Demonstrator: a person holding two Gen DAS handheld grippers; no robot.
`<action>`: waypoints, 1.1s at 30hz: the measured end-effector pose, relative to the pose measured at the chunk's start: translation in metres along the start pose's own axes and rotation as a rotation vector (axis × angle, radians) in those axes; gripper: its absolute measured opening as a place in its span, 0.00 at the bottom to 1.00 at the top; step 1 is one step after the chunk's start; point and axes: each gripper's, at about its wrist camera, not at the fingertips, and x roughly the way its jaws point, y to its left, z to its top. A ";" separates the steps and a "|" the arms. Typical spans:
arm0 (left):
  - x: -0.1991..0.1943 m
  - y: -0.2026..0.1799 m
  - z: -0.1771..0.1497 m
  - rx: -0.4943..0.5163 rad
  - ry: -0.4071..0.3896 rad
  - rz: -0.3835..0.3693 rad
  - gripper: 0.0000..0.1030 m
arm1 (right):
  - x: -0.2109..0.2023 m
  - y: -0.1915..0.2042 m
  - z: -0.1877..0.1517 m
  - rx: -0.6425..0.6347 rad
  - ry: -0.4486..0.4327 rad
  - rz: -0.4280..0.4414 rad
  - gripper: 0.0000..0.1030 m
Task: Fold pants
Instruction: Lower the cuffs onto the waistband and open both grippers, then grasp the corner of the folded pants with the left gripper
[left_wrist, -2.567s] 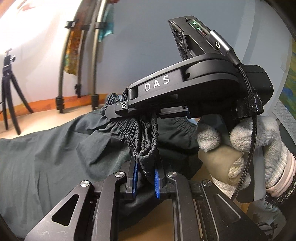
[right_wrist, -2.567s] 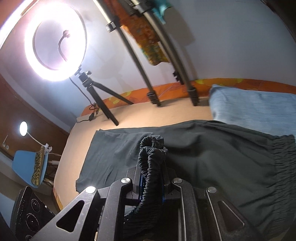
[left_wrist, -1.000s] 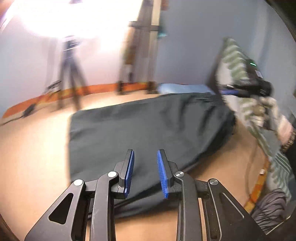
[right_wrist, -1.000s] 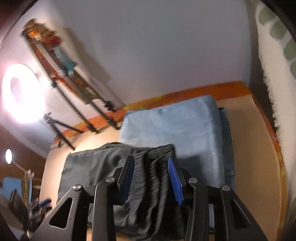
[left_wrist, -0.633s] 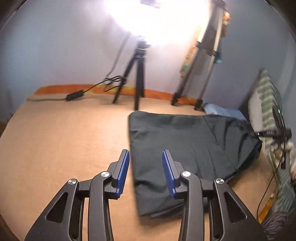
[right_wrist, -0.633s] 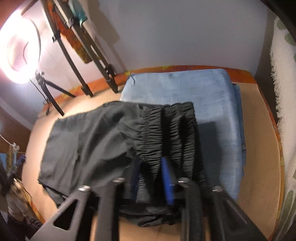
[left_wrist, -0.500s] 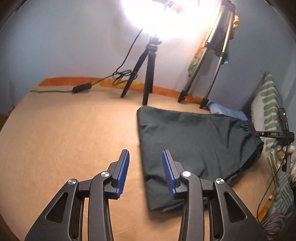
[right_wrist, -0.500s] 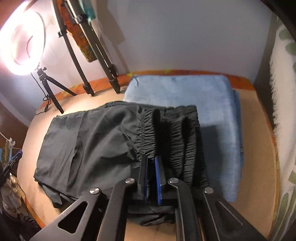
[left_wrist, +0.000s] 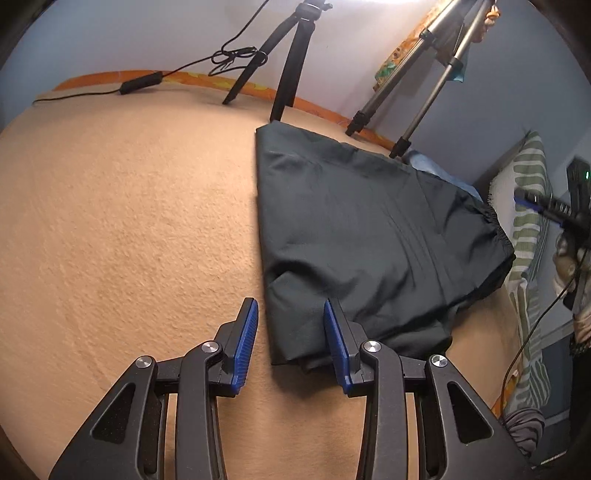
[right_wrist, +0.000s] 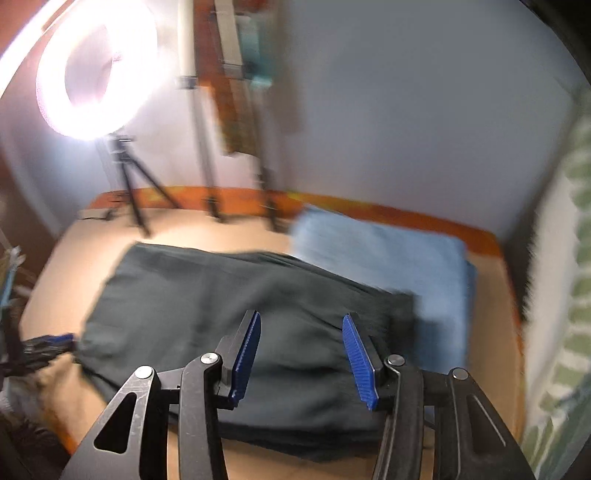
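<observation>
The dark grey pants (left_wrist: 354, 229) lie folded lengthwise on the tan surface (left_wrist: 129, 221), waistband at the right end. My left gripper (left_wrist: 291, 347) is open and empty, low over the near leg-end corner of the pants, straddling their left edge. In the blurred right wrist view the pants (right_wrist: 229, 295) lie flat below my right gripper (right_wrist: 301, 354), which is open and empty above the waistband end. The right gripper also shows far right in the left wrist view (left_wrist: 554, 210).
A folded blue cloth (right_wrist: 388, 266) lies beside the waistband. A ring light (right_wrist: 96, 70) on a black tripod (left_wrist: 284, 55) and a silver tripod (left_wrist: 417, 99) stand at the back edge. A cable (left_wrist: 144, 83) runs along it. A green-striped white cloth (left_wrist: 528, 229) hangs at the right.
My right gripper has opened, let go of the waistband and lifted away. My left gripper has moved down and closer to the leg-end corner of the pants, still open.
</observation>
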 end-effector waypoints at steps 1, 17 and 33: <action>0.000 0.000 0.000 -0.003 -0.002 -0.002 0.34 | 0.002 0.009 0.005 -0.006 -0.003 0.024 0.48; 0.014 0.013 -0.001 -0.101 0.031 -0.082 0.34 | 0.098 0.190 0.061 -0.126 0.107 0.265 0.48; 0.008 0.023 -0.005 -0.098 0.034 -0.108 0.07 | 0.229 0.316 0.052 -0.304 0.316 0.085 0.48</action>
